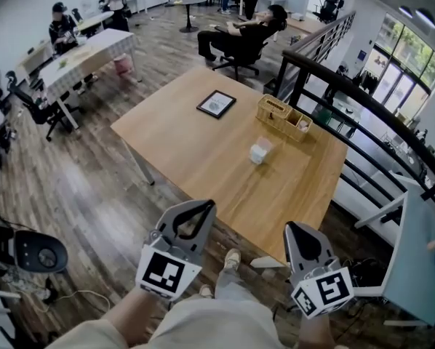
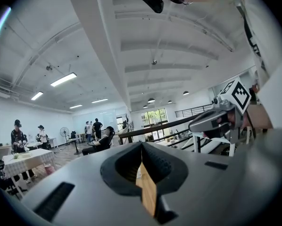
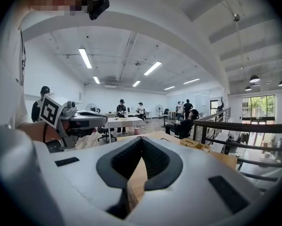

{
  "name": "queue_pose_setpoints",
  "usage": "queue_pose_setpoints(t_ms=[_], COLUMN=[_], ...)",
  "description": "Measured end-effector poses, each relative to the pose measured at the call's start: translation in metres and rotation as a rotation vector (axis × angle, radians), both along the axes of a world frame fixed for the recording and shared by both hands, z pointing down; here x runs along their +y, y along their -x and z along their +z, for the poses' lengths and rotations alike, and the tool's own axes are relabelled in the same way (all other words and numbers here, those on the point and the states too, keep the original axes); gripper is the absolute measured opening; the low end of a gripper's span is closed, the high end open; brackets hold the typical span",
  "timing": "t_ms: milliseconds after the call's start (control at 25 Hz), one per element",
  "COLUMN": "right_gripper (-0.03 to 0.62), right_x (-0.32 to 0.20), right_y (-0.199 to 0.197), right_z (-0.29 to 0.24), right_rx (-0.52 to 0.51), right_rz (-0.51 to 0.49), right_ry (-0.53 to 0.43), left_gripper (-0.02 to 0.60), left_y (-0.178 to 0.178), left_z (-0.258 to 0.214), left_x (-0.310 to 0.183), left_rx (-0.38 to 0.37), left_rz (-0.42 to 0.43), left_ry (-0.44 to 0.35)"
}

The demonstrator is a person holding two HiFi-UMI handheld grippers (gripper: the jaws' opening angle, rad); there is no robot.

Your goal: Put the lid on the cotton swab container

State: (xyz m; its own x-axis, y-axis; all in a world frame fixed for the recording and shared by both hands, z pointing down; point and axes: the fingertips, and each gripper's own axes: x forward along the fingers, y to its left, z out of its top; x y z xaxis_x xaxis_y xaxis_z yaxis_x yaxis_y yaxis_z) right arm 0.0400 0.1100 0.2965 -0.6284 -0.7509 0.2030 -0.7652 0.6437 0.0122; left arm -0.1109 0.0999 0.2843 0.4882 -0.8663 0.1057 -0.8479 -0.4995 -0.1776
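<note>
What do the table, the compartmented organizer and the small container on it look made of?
Table: light wood or wood laminate, matte, faint grain. Organizer: probably woven rattan or bamboo, tan and textured. Container: likely translucent plastic, pale and whitish; too small to be sure.

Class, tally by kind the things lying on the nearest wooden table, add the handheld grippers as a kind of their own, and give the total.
picture frame: 1
basket: 1
cotton swab container: 1
grippers: 2 (left gripper, right gripper)
Total: 5
</note>
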Motion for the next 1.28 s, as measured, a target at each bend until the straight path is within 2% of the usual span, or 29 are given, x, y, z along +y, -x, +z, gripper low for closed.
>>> queue_pose_setpoints(t_ms=[200,720,1000,1280], right_gripper=[0.026,0.026,0.026,0.026], right_x=[-0.061,-0.236,-0.296,-0.339], right_y=[-0.013,-0.055,-0.076,-0.074], right_z=[0.023,0.062,0.096,0.127], right_rx=[-0.011,-0.010,-0.011,-0.013], right_rz=[0.012,0.035,0.046,0.070], right_ry=[0.029,0.100,0.165,0.235], left_gripper=[0.023,0.023,0.023,0.023], left_y=[-0.014,-0.052,-0.072,-0.077], left_z=[0.023,0.052,0.085,0.120], left_x=[-0.060,-0.222,-0.282,-0.320], left_rx=[0.004,-0.048,-0.068,-0.092], left_rz=[0.010,0.011,0.033,0.073], left_ry=[0.041,0.131,0.194,0.254])
